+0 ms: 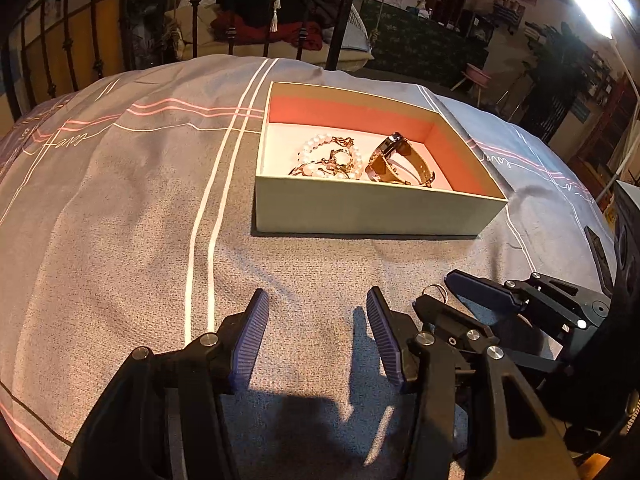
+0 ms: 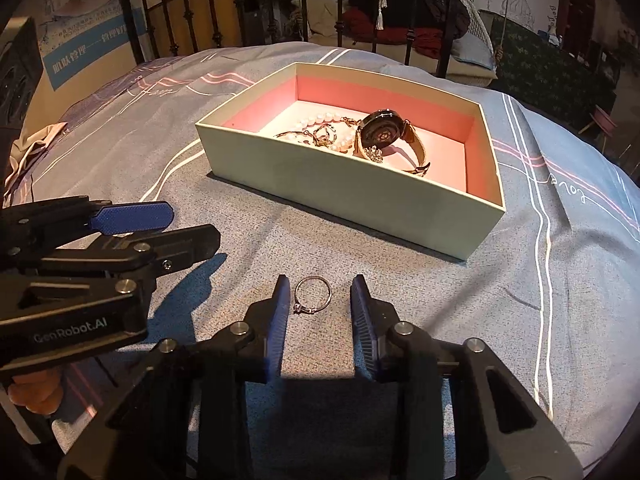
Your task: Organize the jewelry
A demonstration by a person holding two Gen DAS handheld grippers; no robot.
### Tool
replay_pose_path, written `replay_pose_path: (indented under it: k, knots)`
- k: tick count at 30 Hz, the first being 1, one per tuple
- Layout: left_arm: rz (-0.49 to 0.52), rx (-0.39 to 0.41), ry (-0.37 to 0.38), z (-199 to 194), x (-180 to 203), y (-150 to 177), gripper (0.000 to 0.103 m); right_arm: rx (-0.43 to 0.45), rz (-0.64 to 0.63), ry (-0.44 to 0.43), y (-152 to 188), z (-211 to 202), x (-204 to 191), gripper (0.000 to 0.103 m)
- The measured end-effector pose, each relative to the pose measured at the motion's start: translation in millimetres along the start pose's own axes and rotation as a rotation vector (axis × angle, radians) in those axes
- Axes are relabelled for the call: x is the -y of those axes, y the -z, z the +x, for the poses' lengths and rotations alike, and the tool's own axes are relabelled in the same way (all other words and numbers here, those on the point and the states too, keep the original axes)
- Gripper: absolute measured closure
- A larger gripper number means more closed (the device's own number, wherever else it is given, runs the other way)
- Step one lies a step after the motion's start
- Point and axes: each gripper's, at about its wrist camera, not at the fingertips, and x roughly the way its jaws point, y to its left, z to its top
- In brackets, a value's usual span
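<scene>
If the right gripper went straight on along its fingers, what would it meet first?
Most likely the ring, lying on the bedspread between the open right gripper fingers, untouched. Beyond it stands the box near wall, though depth is hard to judge.

A thin silver ring (image 2: 313, 294) lies flat on the bedspread (image 2: 400, 280), just before the open box (image 2: 360, 200) holding pearls (image 2: 320, 120) and a watch (image 2: 382, 132).
</scene>
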Motion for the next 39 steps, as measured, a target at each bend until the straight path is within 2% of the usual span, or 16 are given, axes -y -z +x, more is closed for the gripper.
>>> replay_pose_path:
  k: [2,4,7,24,31,39]
  knots:
    - [0.015,-0.006,0.002,1,3,0,0.065,0.004,-0.006,-0.003,1,-1,-2,0.083]
    - [0.039,-0.020,0.006,3,8,0,0.087,0.012,-0.005,-0.001,2,-3,-3,0.083]
    - [0.064,-0.022,0.003,5,13,2,0.094,0.028,0.008,-0.007,4,-7,-1,0.083]
    - [0.113,0.044,0.043,-15,33,-16,0.096,0.108,0.050,-0.015,-1,-33,9,0.083]
    - [0.117,0.108,0.037,-24,39,-43,0.096,0.159,0.072,-0.003,-18,-44,22,0.083]
    - [0.103,0.148,0.031,-14,44,-88,0.096,0.213,0.098,0.012,-58,-46,46,0.083]
